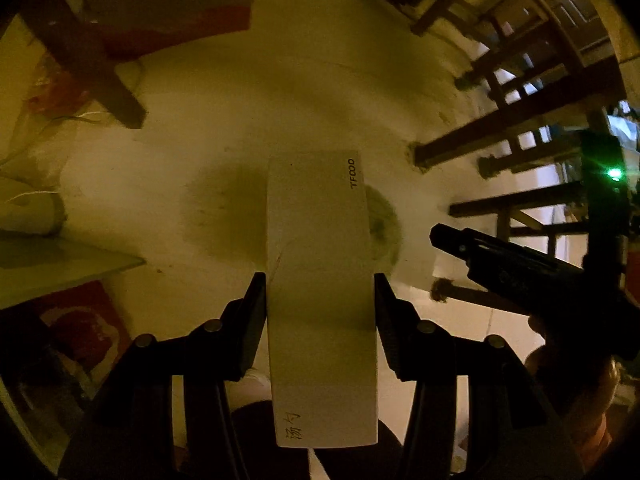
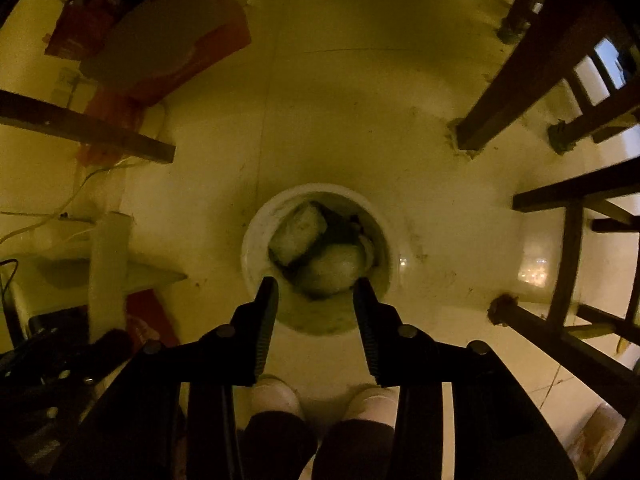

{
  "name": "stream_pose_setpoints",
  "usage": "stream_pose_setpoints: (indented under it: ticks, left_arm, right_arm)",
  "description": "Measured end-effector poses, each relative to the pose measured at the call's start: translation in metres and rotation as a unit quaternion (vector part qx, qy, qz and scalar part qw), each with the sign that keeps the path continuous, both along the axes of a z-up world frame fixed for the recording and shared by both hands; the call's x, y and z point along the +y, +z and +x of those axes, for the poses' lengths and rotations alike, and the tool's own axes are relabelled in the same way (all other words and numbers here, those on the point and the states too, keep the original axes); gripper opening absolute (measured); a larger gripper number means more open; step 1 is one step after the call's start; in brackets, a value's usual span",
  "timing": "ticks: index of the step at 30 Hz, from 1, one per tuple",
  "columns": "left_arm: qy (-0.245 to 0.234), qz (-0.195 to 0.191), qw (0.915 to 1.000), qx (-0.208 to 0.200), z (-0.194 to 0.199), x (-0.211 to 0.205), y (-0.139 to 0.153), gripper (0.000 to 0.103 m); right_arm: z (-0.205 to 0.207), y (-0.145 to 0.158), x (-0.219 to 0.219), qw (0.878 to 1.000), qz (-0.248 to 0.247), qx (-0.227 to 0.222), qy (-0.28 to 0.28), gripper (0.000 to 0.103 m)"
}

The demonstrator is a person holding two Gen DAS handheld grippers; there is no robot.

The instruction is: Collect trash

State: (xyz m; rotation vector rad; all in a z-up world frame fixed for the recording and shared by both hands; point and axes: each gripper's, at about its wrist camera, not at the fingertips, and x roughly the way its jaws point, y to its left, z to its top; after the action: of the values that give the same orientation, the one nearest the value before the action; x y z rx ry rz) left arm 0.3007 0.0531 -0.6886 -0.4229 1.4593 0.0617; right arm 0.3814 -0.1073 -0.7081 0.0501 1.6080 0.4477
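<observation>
My left gripper [image 1: 320, 280] is shut on a long white paper sleeve [image 1: 320, 264] printed "TFOOD", held above the floor. The sleeve also shows at the left of the right wrist view [image 2: 108, 264]. A round white trash bin [image 2: 256, 224] stands on the floor below; crumpled white wrappers [image 2: 298, 232] lie inside it. In the left wrist view only a sliver of the bin [image 1: 384, 220] shows behind the sleeve. My right gripper [image 2: 316, 284] is open and empty, directly above the bin's near rim. It also shows at the right of the left wrist view [image 1: 448, 240].
Dark wooden chair legs [image 2: 520, 80] stand at the right, and a table leg [image 2: 88, 128] at the left. A red cardboard box [image 2: 168, 32] lies at upper left. A glass shelf edge [image 2: 152, 276] and cables are at left. The person's white shoes [image 2: 276, 396] are below.
</observation>
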Motion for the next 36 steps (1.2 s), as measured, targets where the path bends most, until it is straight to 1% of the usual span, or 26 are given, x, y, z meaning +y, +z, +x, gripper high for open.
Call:
stream_pose_setpoints:
  ticks: [5, 8, 11, 13, 15, 17, 18, 20, 21, 22, 24, 25, 27, 28, 29, 30, 31, 33, 34, 36]
  left_arm:
    - [-0.014, -0.039, 0.999, 0.019, 0.018, -0.021, -0.007, 0.051]
    - [-0.015, -0.052, 0.9978, 0.038, 0.027, -0.032, -0.009, 0.053]
    - [-0.018, -0.04, 0.9978, 0.05, 0.031, -0.04, -0.005, 0.053]
    - [-0.018, -0.032, 0.998, 0.051, 0.032, -0.043, 0.004, 0.053]
    - [-0.018, -0.026, 0.9982, 0.051, 0.032, -0.044, 0.021, 0.053]
    - [-0.015, -0.021, 0.9986, 0.045, 0.031, -0.044, 0.041, 0.053]
    - [-0.013, -0.02, 0.999, 0.039, 0.03, -0.044, 0.057, 0.053]
    - [-0.01, -0.016, 0.9995, 0.025, 0.028, -0.043, 0.087, 0.053]
    - [-0.009, -0.012, 0.9998, 0.016, 0.026, -0.043, 0.109, 0.053]
    - [-0.007, -0.008, 0.9999, 0.01, 0.025, -0.043, 0.124, 0.053]
    - [-0.004, 0.002, 1.0, -0.008, 0.018, -0.043, 0.168, 0.053]
    - [-0.004, 0.004, 0.9999, -0.016, 0.016, -0.043, 0.185, 0.053]
    - [-0.002, 0.014, 0.9991, -0.04, 0.008, -0.045, 0.234, 0.053]
    - [-0.002, 0.019, 0.9985, -0.052, 0.005, -0.047, 0.253, 0.053]
    - [-0.002, 0.028, 0.9973, -0.068, -0.001, -0.048, 0.281, 0.053]
    - [0.001, 0.037, 0.9961, -0.08, -0.005, -0.049, 0.302, 0.053]
    - [0.003, 0.045, 0.9942, -0.098, -0.009, -0.05, 0.328, 0.053]
    - [0.002, 0.053, 0.9902, -0.129, -0.019, -0.051, 0.367, 0.053]
    - [0.002, 0.059, 0.9869, -0.15, -0.027, -0.052, 0.394, 0.053]
    - [0.001, 0.063, 0.9815, -0.181, -0.039, -0.052, 0.433, 0.053]
  right_arm:
    - [0.005, 0.019, -0.02, 1.0, -0.006, 0.003, -0.021, 0.036]
    - [0.007, 0.034, -0.026, 1.0, -0.007, 0.001, -0.023, 0.036]
    - [0.008, 0.052, -0.032, 1.0, -0.009, -0.013, -0.019, 0.036]
    - [0.009, 0.065, -0.035, 1.0, -0.01, -0.024, -0.016, 0.036]
    - [0.012, 0.081, -0.037, 0.999, -0.007, -0.032, -0.015, 0.036]
    - [0.013, 0.104, -0.041, 0.999, 0.002, -0.039, -0.016, 0.036]
    - [0.014, 0.112, -0.043, 0.999, 0.004, -0.042, -0.016, 0.036]
    - [0.013, 0.141, -0.048, 0.998, 0.011, -0.052, -0.016, 0.036]
    - [0.013, 0.152, -0.051, 0.998, 0.013, -0.056, -0.016, 0.036]
    - [0.012, 0.172, -0.054, 0.998, 0.015, -0.063, -0.015, 0.036]
    - [0.01, 0.199, -0.059, 0.997, 0.02, -0.073, -0.013, 0.036]
    - [0.008, 0.221, -0.063, 0.996, 0.024, -0.081, -0.012, 0.036]
    - [0.004, 0.256, -0.069, 0.995, 0.03, -0.096, -0.011, 0.036]
    - [0.003, 0.272, -0.072, 0.994, 0.032, -0.103, -0.009, 0.036]
    - [0.0, 0.293, -0.076, 0.993, 0.036, -0.114, -0.008, 0.036]
    - [-0.003, 0.313, -0.079, 0.991, 0.04, -0.125, -0.007, 0.036]
    - [-0.005, 0.328, -0.081, 0.99, 0.044, -0.133, -0.006, 0.036]
    - [-0.013, 0.367, -0.086, 0.988, 0.054, -0.147, -0.006, 0.036]
    - [-0.017, 0.386, -0.089, 0.985, 0.061, -0.158, -0.007, 0.036]
    - [-0.029, 0.423, -0.093, 0.98, 0.071, -0.187, -0.008, 0.036]
